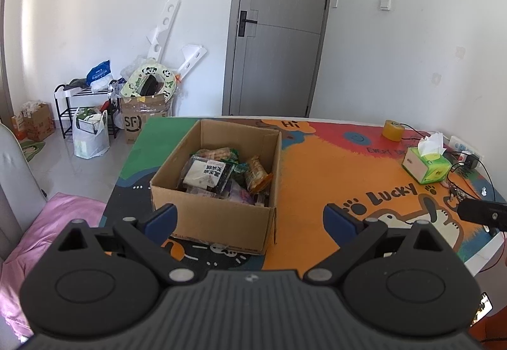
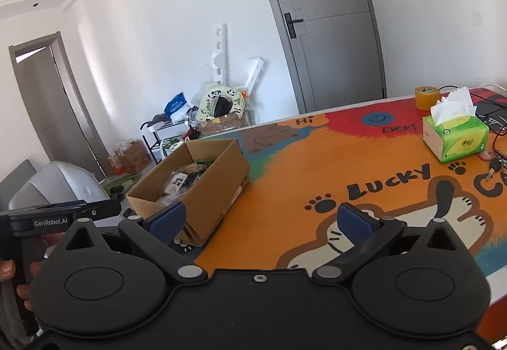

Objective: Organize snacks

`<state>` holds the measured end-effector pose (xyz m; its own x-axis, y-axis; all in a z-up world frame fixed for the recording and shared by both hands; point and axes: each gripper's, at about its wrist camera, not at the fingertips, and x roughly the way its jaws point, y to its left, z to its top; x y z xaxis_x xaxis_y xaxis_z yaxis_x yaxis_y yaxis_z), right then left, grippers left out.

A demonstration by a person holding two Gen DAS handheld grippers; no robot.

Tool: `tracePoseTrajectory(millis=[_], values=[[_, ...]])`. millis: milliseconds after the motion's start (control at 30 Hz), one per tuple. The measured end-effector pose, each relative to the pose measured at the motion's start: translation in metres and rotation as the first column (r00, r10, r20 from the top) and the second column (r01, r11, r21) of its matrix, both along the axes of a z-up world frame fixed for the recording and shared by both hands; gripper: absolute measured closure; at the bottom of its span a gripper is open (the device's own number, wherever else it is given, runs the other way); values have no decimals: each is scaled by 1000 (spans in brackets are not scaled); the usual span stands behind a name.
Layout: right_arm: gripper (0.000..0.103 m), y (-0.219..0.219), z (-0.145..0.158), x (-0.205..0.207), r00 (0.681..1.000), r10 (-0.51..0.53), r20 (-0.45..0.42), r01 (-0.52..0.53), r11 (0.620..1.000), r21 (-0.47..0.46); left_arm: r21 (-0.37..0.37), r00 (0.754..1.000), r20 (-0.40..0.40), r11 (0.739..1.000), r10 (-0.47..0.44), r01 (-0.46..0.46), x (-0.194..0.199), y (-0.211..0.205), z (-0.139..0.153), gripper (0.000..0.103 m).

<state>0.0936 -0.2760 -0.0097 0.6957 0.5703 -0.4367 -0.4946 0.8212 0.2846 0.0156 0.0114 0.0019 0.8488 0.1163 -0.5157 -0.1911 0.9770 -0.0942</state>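
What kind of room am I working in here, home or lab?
Most likely a lived-in home room. A cartoon-printed table holds the snack box and a tissue box; a shoe rack with bags stands by the grey interior door.

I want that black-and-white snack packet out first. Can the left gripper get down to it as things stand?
Probably yes. The left gripper is open with its jaws spread, and the cardboard box directly ahead has no lid. The black-and-white packet lies on top of the other snacks, uncovered.
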Motion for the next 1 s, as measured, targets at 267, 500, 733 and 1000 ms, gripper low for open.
tracePoseTrajectory(millis=[267, 500, 733, 1000], values=[[0, 4, -2, 0, 1000, -5, -10, 4, 1000, -11, 14, 1000, -6, 1000, -11, 11, 1, -6, -3, 5], [0, 6, -1, -2, 1000, 7, -4, -7, 1000, -16, 16, 1000, -5, 1000, -20, 21, -1, -10, -3, 5], [0, 6, 0, -3, 1000, 7, 6, -7, 1000, -15, 20, 1000, -5, 999, -25, 26, -1, -11, -2, 5], [0, 3, 1, -1, 1000, -2, 14, 2, 1000, -1, 27, 1000, 1, 999, -28, 28, -2, -12, -1, 5]])
